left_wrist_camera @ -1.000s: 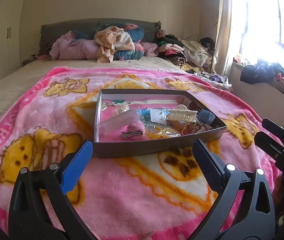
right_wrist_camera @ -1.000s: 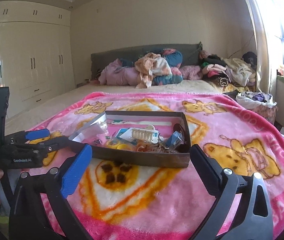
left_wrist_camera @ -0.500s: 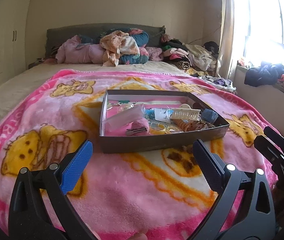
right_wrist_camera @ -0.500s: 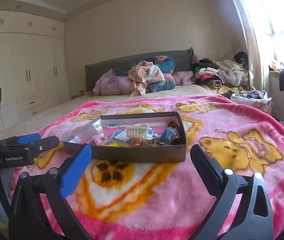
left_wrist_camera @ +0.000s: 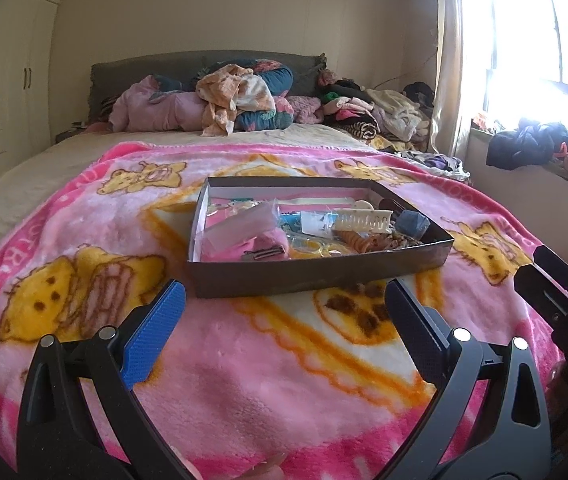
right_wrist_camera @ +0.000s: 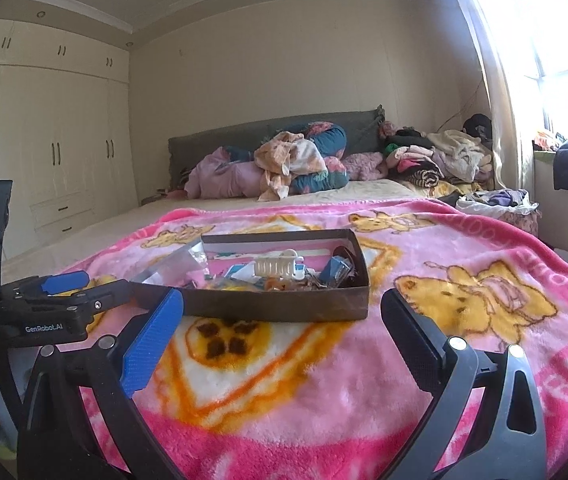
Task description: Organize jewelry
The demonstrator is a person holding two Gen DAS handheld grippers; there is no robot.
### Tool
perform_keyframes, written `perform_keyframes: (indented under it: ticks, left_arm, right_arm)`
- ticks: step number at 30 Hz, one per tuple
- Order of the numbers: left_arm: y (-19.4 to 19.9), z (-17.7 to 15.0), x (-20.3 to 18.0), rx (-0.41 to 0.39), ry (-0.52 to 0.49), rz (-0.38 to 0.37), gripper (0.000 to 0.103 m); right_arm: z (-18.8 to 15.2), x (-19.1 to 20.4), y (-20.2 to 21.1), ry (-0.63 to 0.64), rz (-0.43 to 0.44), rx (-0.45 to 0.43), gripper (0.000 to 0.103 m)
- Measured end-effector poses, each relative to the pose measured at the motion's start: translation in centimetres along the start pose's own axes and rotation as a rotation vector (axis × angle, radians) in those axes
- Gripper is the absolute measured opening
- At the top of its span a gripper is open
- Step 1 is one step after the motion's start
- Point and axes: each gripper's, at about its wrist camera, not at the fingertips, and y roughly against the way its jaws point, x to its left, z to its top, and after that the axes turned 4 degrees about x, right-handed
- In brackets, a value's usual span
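Observation:
A shallow dark cardboard box [left_wrist_camera: 307,276] lies on a pink cartoon blanket [left_wrist_camera: 276,380] on the bed. It holds mixed jewelry and hair things: a cream claw clip [left_wrist_camera: 363,218], a blue piece [left_wrist_camera: 413,222], a clear pink case [left_wrist_camera: 244,226], yellow rings [left_wrist_camera: 315,246]. The box also shows in the right wrist view [right_wrist_camera: 284,306]. My left gripper [left_wrist_camera: 284,320] is open and empty, just short of the box's near wall. My right gripper [right_wrist_camera: 282,328] is open and empty, also short of the box. The left gripper shows at the left of the right wrist view [right_wrist_camera: 64,300].
Piles of clothes [left_wrist_camera: 244,100] lie at the headboard and along the right side of the bed [left_wrist_camera: 387,116]. A window sill with dark clothes [left_wrist_camera: 523,148] is at the right. White wardrobes [right_wrist_camera: 44,152] stand at the left. The right gripper's fingers [left_wrist_camera: 555,280] show at the right edge.
Both cameras have tilted up and lowered; the box sits higher and farther in the views. Both grippers stay open and empty.

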Motion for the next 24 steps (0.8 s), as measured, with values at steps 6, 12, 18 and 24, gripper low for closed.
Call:
perform_keyframes:
  ticks: [6,12,18,24]
  left_arm:
    - [0.05,-0.08,-0.16,-0.002,0.0,-0.001,0.091]
    - [0.07,-0.09,-0.2,-0.003,0.001,0.001,0.091]
    - [0.12,-0.16,-0.24,-0.019,0.005,0.004,0.091]
    - [0.21,-0.5,-0.16,-0.045,0.01,0.013,0.091]
  right_arm:
    - [-0.12,-0.06,0.06,-0.007,-0.005,0.007,0.097]
    - [-0.08,-0.22,-0.07,-0.011,-0.007,0.008,0.097]
    - [-0.15,-0.47,-0.35,-0.01,-0.007,0.014,0.097]
    - [-0.21,-0.63,-0.55,-0.014,-0.011,0.015,0.097]
